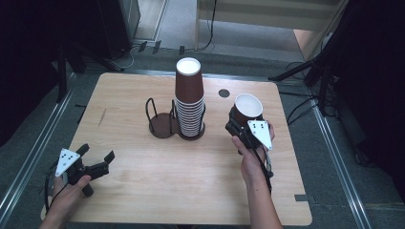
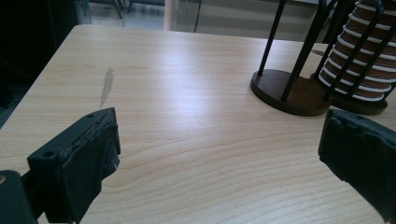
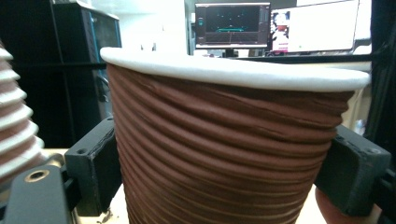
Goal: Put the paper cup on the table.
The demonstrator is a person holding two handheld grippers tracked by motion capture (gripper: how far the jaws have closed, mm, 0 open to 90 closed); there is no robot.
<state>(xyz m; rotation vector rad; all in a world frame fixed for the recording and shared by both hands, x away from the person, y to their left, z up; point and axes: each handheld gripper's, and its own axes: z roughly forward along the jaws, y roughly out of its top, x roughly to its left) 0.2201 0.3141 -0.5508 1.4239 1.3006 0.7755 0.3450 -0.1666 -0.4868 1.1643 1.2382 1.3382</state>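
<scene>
Right gripper (image 1: 244, 125) pinches a brown cup (image 1: 248, 109) right of the cup stack (image 1: 190, 98) in its rack (image 1: 165, 119); left gripper (image 1: 97, 159) spread, empty, near table (image 1: 143, 181) corner.

My tabletop (image 1: 143, 191) is pale wood with rounded corners, a faint grey smear (image 2: 107, 87) near its left side and a small dark round cap (image 1: 224, 93) set into its far edge. Around it the floor (image 1: 239, 28) is grey, crossed by black cables (image 1: 296, 112) and metal rails (image 1: 28, 157) along both sides. Black stand legs (image 1: 305, 71) splay at the far right, and dark drapes or panels, I can't tell which, close off both sides. Ahead of me two lit monitors (image 3: 233, 25) glow beside a tall black cabinet (image 3: 79, 56). The light falls soft and even from above.
</scene>
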